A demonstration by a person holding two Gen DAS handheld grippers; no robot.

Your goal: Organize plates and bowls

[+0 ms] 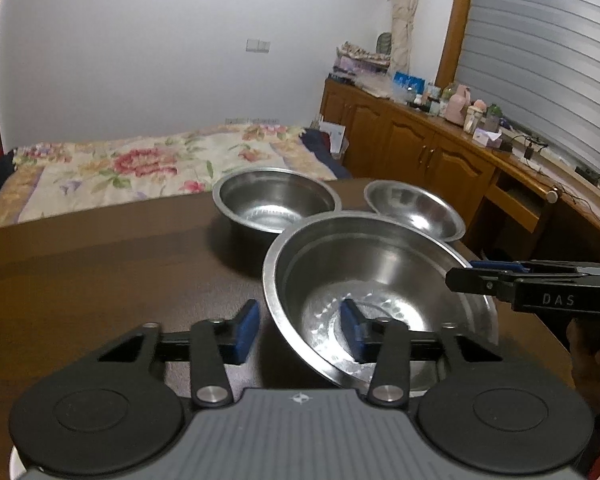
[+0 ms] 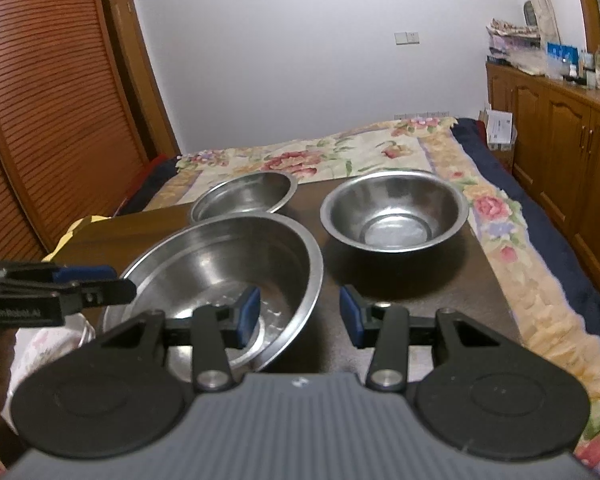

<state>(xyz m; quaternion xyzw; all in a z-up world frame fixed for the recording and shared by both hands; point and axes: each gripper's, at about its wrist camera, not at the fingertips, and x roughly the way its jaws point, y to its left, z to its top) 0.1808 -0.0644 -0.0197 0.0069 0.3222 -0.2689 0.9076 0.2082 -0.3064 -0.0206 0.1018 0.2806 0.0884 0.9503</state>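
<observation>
Reaching pose, left gripper [image 1: 299, 330]: level above the dark brown wooden table [image 1: 100, 280], jaws spread apart, straddling the near-left rim of the large shiny stainless-steel bowl [image 1: 376, 292]; one blue pad sits outside the rim, the other over the bowl's inside.
Pose, right gripper [image 2: 299, 318]: level, jaws released and wide, straddling the large bowl's [image 2: 228, 272] right rim, one pad inside, one outside.
Contact: whether any pad touches the steel cannot be told.
Large bowl: nearest the grippers, tilted in both views, its base hidden.
Deep round steel bowl [image 1: 276, 204]: beyond the large bowl, to its left in the left wrist view; rims overlap there, so touching or apart is unclear.
Shallow wide-rimmed steel bowl [image 1: 414, 208]: beyond the large bowl, to its right; partly covered by its rim.
Cut off: each gripper enters the other's view from the side as a black body, fingertips edge-on.
Backdrop: floral-patterned bedspread [image 2: 340, 152] behind the table.
</observation>
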